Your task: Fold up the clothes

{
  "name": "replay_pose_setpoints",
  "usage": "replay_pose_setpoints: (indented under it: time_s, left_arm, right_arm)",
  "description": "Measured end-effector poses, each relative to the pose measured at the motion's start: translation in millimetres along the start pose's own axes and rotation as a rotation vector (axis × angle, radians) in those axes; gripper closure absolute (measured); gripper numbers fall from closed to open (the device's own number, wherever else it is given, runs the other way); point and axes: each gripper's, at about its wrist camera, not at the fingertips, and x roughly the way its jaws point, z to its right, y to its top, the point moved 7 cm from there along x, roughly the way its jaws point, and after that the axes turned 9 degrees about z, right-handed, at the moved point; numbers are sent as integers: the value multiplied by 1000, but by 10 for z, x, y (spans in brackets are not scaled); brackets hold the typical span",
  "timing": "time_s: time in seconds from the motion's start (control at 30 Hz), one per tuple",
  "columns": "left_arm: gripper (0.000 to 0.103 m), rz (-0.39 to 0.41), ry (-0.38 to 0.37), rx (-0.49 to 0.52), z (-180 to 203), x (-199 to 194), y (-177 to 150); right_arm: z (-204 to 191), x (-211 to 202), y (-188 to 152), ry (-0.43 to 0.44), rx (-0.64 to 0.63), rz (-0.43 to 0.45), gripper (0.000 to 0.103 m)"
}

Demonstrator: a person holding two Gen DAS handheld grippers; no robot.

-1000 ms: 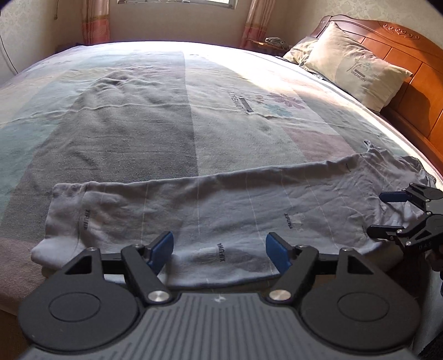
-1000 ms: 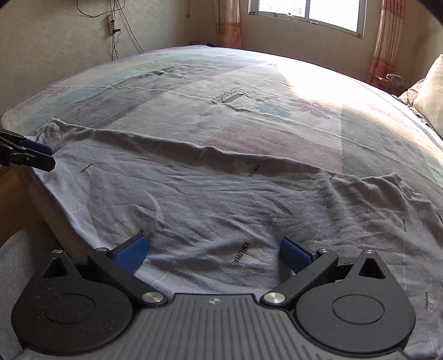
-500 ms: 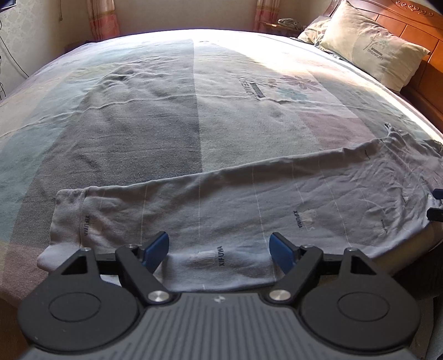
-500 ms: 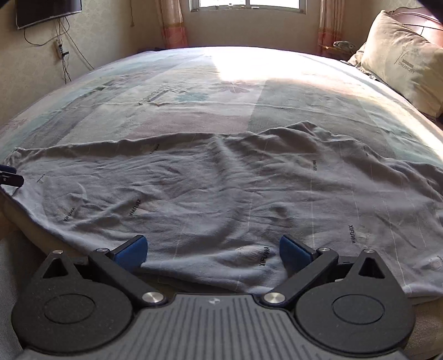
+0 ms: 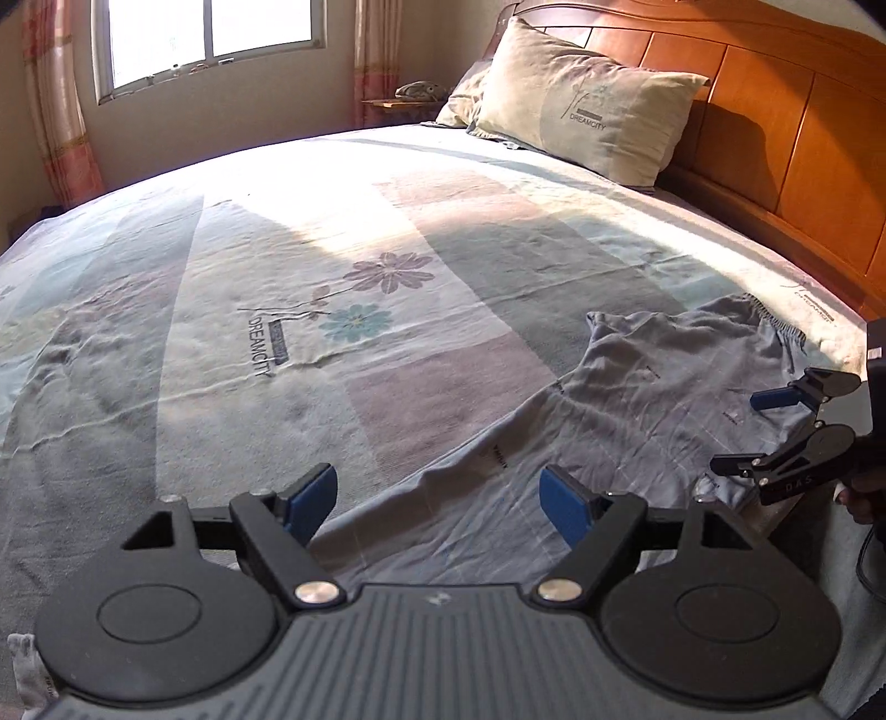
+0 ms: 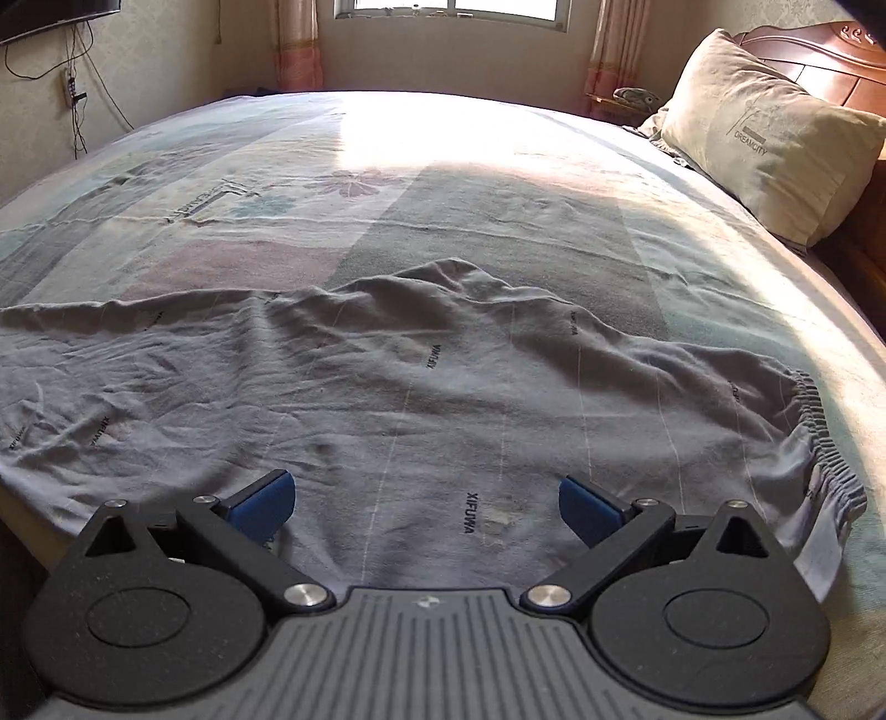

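Note:
Grey trousers [image 6: 421,399] printed with small dark words lie spread along the near edge of the bed, with the elastic waistband [image 6: 814,421] at the right end. My right gripper [image 6: 425,504] hovers open over the seat of the trousers, nothing between its blue pads. In the left wrist view the trousers [image 5: 653,399] run from below the camera to the right. My left gripper [image 5: 437,504] is open above their far edge and the bedspread. The right gripper [image 5: 745,431] shows there too, open over the waist end, held by a hand [image 5: 864,493].
The patterned bedspread [image 5: 354,310] covers the bed beyond the trousers. A beige pillow [image 5: 587,105] leans on the wooden headboard [image 5: 775,138] at the right. A window [image 6: 448,8] and curtains are at the back, and wall cables [image 6: 72,94] hang at the left.
Both views have swung right, from the leg end toward the waistband and headboard. The left gripper has risen and turned toward the pillow. Both grippers stayed open and the trousers lie as before.

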Motion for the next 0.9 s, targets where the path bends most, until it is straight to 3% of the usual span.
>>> replay_pose_setpoints:
  time_s: [0.1,0.2,0.3,0.37,0.47,0.57,0.7,0.9]
  left_arm:
    - [22,-4,-46,13,289,204,116]
    - [22,-30,-80,20,575,453,135]
    - [22,-69,-107,37,882,661,46]
    - [22,-99,-137,34,1071,780,-51]
    - [22,-163,-141,8,1231,944,-251]
    - [22,-227,-133,-28,1283,1050,-423]
    - [22,-236,-142,-41,1283,1041,-337]
    - [22,-224,-144,-41,1284,1085,-143]
  right_arm:
    - [168,-204,-267,34,62,7,0]
    - [256,-394,-413,23,40,-8,0]
    - [339,-556,-403,-41,-30,0,0]
    - [448,-668,-318,-44,4,52,0]
    - [737,-779,-205,-39,162,115,0]
    - [1135,-836,-201,-5,396,154,0]
    - [1697,-829,-319,37,695,172,0]
    - [2279,-500,-493,134,967,151,0]
